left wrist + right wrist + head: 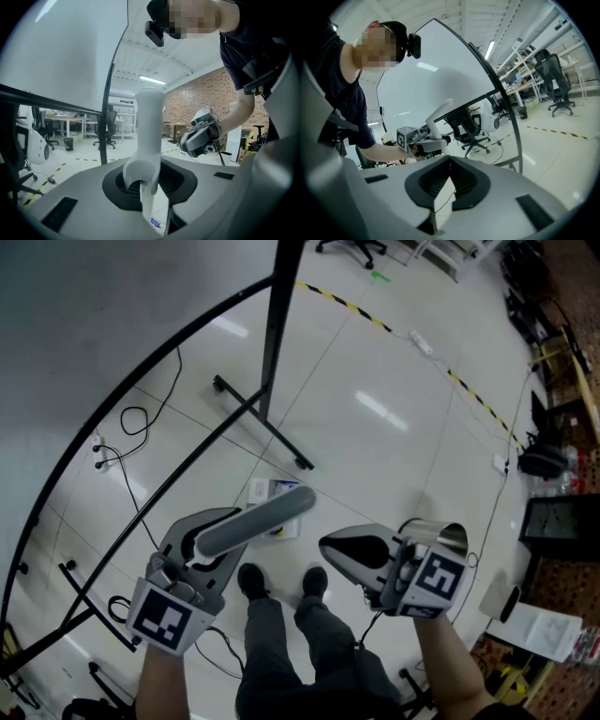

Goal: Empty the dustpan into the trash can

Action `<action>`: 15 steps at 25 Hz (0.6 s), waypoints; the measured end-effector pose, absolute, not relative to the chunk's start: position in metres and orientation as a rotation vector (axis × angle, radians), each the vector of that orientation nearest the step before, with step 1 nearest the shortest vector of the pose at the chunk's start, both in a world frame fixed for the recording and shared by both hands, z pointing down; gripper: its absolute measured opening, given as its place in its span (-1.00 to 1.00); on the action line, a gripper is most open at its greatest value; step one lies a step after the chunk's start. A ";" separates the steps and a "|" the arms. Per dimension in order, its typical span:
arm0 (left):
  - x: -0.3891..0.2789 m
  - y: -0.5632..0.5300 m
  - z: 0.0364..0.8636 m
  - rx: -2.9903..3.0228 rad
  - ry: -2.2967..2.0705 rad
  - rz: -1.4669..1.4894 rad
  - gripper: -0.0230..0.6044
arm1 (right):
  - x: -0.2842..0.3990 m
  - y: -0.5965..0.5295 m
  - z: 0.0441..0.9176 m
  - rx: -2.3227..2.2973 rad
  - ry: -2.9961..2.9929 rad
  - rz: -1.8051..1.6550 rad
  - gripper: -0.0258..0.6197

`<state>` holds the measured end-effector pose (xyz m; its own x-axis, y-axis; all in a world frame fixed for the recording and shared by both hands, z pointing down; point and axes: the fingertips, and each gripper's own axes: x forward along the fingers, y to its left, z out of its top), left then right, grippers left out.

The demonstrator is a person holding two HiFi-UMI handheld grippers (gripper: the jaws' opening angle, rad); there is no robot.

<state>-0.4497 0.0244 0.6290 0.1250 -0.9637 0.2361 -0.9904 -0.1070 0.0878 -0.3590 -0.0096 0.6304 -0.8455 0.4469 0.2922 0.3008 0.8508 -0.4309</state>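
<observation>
Presently we hold the dustpan handle (258, 519) in the left gripper (202, 545), whose jaws are clamped on its lower end. The pale tube runs out toward two o'clock in the head view and stands upright in the left gripper view. Its pan we cannot make out. At three o'clock from the handle sits the right gripper (330, 549), its jaws pressed together with nothing between them. Just behind that gripper, toward two o'clock, a shiny metal trash can (442, 532) shows in part. Beneath the handle's far end a white box (272, 495) with blue and yellow print lies on the glossy floor (375, 456). Our black shoes (251, 579) stand at six o'clock from it. Farther off, at one o'clock, runs yellow-black tape (469, 390).
</observation>
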 end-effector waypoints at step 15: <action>-0.432 0.014 0.594 2.016 -1.940 0.129 -0.71 | -0.329 -0.037 0.561 -0.400 -2.725 0.492 -0.90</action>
<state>-0.4321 0.0144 0.5941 0.0639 -0.9532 0.2954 -0.9839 -0.0107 0.1784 -0.3286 -0.0370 0.5614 -0.9017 0.3296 0.2796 0.2111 0.9003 -0.3806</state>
